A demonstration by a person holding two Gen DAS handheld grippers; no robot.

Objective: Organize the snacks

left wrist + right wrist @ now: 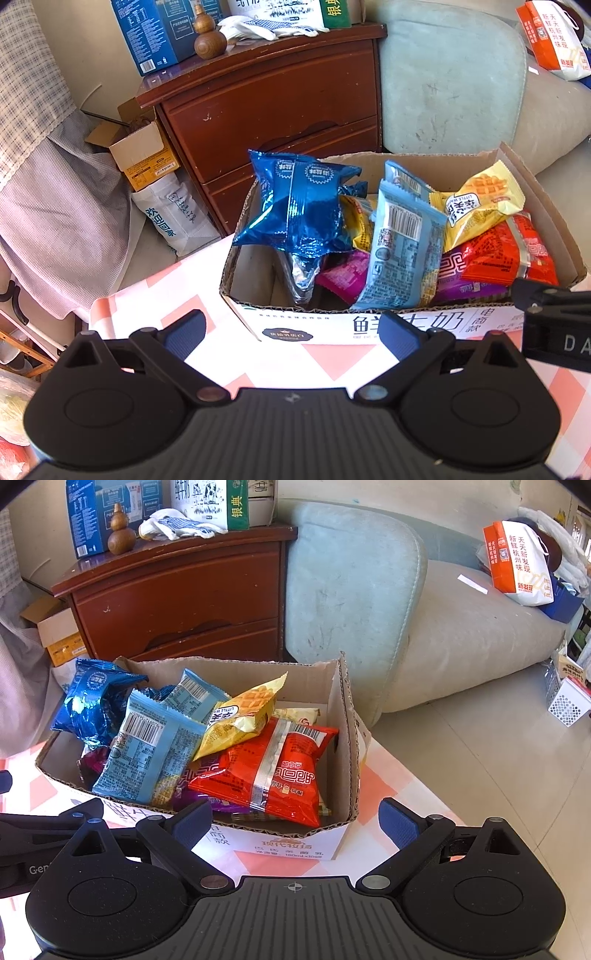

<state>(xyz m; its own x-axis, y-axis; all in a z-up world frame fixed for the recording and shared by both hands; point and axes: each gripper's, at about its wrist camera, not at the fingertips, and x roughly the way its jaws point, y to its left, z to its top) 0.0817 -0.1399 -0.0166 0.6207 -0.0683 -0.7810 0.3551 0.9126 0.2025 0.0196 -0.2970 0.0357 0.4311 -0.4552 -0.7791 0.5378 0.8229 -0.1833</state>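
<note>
Both the left gripper (pixel 291 334) and right gripper (pixel 293 823) gape wide, holding nothing. Ahead of their ribbed blue pads sits the corrugated cardboard box (pixel 343 716), heaped with crinkly foil snack packets (pixel 273 771)

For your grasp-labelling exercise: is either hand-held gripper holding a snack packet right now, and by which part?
Nothing is held. The left hand-held gripper and right hand-held gripper are both open, short of the brown cardboard box.

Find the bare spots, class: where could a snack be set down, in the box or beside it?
Inside the cardboard box, only the left end is bare, beside the shiny blue packet. The tablecloth in front of the box, near the left claw, is free. The box's right side is crowded: red packet, yellow packet.
</note>
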